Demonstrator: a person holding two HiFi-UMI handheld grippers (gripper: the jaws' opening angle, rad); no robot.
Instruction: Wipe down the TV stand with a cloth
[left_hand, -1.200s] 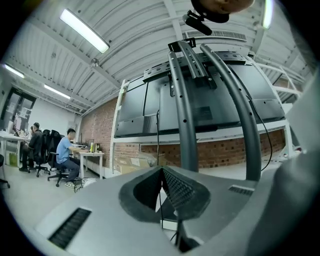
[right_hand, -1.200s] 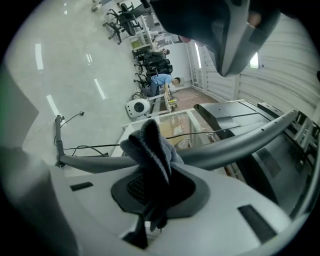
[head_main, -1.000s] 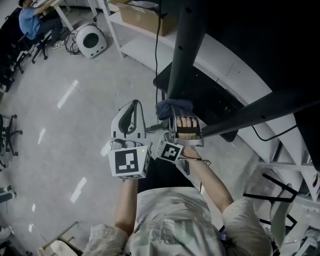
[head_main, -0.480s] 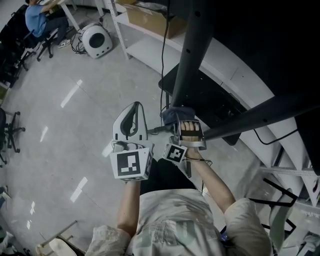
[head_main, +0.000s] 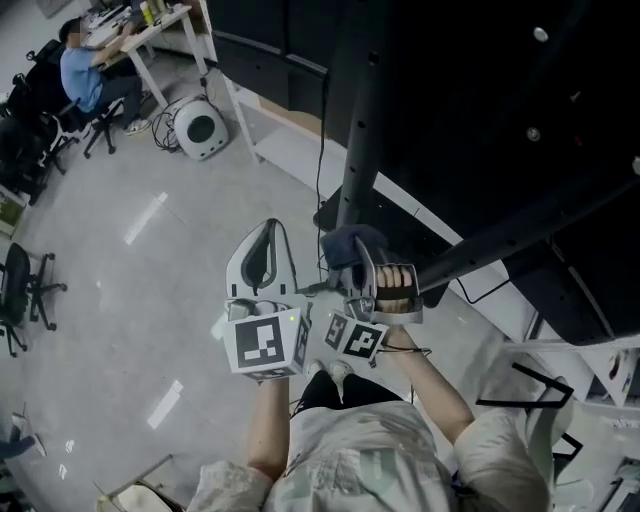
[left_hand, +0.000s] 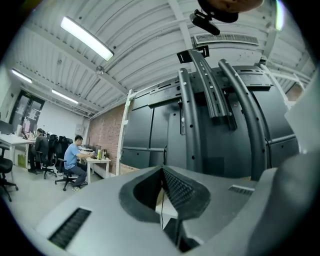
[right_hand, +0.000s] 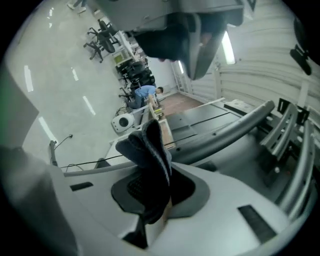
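Cloth (head_main: 350, 243): bunched, folds pointing out past the jaws, by the TV stand (head_main: 362, 120) post.
Post axis: up-frame; top cut off.
Right gripper (head_main: 356, 268): clamped on cloth.
Left gripper (head_main: 267, 228): jaws together, empty.
Cloth-post contact: unclear.

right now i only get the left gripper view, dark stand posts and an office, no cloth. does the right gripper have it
Observer: Yes. The right gripper is shut on a dark blue cloth, which bunches up out of its jaws.
Operator: is it at the stand
Observer: In the head view the cloth sits close beside the stand's dark upright post; I cannot tell whether it touches.
Operator: where's my left one
Observer: The left gripper is alongside the right, to its left, over the floor, off the post.
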